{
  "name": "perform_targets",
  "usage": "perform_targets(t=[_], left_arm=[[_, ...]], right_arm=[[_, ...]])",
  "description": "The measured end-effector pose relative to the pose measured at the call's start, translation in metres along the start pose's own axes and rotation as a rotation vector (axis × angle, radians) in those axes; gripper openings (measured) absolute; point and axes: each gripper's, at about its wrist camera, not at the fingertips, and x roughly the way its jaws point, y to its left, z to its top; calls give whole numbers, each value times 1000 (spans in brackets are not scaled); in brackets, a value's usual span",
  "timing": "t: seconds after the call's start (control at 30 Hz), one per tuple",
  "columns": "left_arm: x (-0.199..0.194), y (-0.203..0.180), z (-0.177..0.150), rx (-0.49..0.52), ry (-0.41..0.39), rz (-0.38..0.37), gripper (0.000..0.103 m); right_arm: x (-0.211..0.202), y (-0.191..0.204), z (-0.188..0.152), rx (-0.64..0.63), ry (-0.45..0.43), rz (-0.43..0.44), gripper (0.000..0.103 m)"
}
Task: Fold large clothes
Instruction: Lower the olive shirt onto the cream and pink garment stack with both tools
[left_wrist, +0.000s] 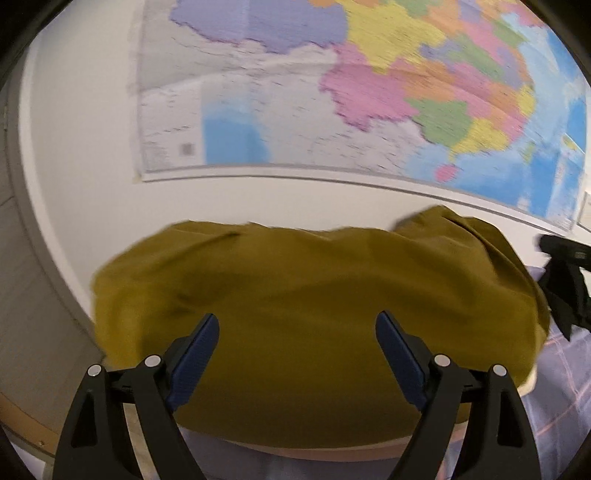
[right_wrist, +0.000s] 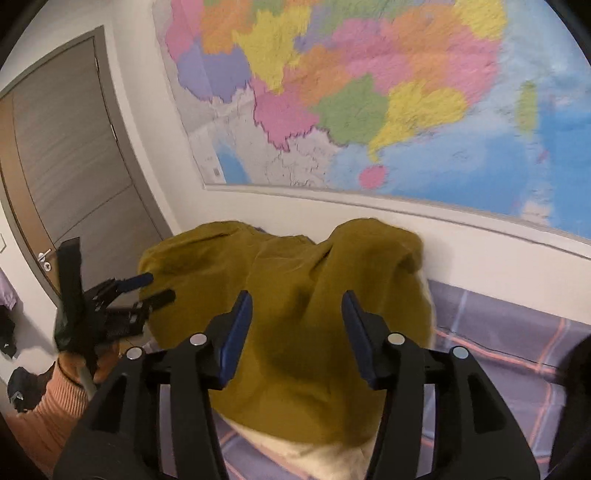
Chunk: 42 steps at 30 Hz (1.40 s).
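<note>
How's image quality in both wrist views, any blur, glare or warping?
Left wrist: wall map and olive garment smeared by motion blur; the tongs stay sharp. Right wrist: softer blur on the map; its own tongs crisp. Both: strong fisheye bend, dark corners, dim warm light, no glare.

Both the left gripper (left_wrist: 297, 323) and the right gripper (right_wrist: 297, 302) are black, angular plastic frames with round silver pins at the joints and ribbed dark-blue pads (left_wrist: 195, 358), and the person wears a ribbed orange sleeve (right_wrist: 55, 398).
</note>
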Motion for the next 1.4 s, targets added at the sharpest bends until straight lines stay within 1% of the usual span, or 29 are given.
perform_targets(t=[0.03,0.07,0.1,0.13,0.2,0.3,0.43,0.5,0.6,0.63,0.7,0.77,0.87,0.97,1.07,1.13,1.2,1.33,1.4], left_arm=[[5,-6,1,11,2,-3,84],[9,-12,-2,22,5,-4,84],[11,-16,-2,26,12,-8,84],[15,-19,-5,28,23,-14,84],[20,-22,-11,28,35,-10,84],[26,-21,-16,29,41,-3,84],[27,-19,-17,20,37,-3,84],[28,-18,-16,13,36,-7,84],[28,-14,-18,5,30,-11,85],[29,-13,-18,2,28,-10,85],[34,-10,-18,-10,29,-17,87],[41,-9,-21,-16,40,-20,87],[49,-11,-24,-7,56,-2,87],[44,-12,-23,-13,51,4,87],[30,-14,-21,-27,34,-13,87],[22,-19,-21,-20,24,-21,87],[16,-25,-21,-12,24,-28,87],[6,-36,-23,-2,14,-23,87],[3,-40,-26,-3,14,-36,87]], right_arm=[[11,-1,-1,4,28,9,49],[23,-5,-4,22,58,3,51],[37,-10,-9,40,103,13,51],[50,-18,-17,68,151,31,48],[57,-28,-27,110,164,44,47],[56,-34,-33,126,161,67,46],[48,-27,-28,93,170,49,48],[40,-25,-27,80,151,48,49],[19,-23,-24,65,71,42,51],[18,-22,-24,64,68,50,53],[24,-24,-30,67,96,52,53],[39,-26,-43,58,155,37,52],[49,-30,-56,76,177,39,53],[41,-29,-54,84,172,44,53],[28,-24,-52,71,143,44,54],[18,-20,-51,61,115,40,57],[10,-14,-52,57,93,51,57],[2,1,-55,-3,59,44,57],[5,6,-58,-19,71,41,57]])
